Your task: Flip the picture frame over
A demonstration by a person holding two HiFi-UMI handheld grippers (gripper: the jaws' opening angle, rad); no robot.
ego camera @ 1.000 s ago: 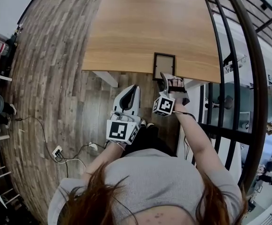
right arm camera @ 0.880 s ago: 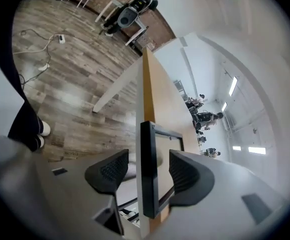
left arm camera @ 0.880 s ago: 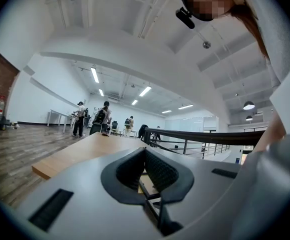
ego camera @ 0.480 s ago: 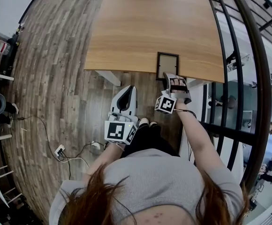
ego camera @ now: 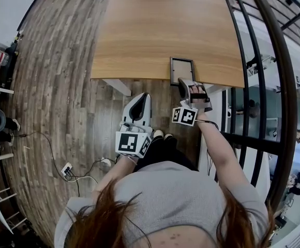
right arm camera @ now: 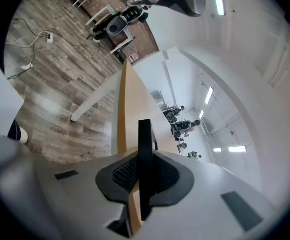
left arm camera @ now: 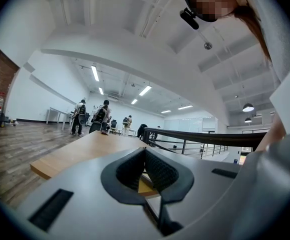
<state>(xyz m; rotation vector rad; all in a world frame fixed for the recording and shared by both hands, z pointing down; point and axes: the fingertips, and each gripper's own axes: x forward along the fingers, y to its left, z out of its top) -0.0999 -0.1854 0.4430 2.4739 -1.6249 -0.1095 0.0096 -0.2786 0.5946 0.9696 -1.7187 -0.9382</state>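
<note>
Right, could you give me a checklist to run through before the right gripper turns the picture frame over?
1. Grip: ok. The right gripper has just been closing its jaws, and they now pinch the near edge of the picture frame.
2. Frame clear of the table: cannot tell. The head view shows it at the table's near edge.
3. Room to lay it over: ok. Bare wood lies beyond the frame.
4. Left gripper out of the way: ok. It is shut, empty and apart from the frame.
5. Which face is up: cannot tell.
</note>
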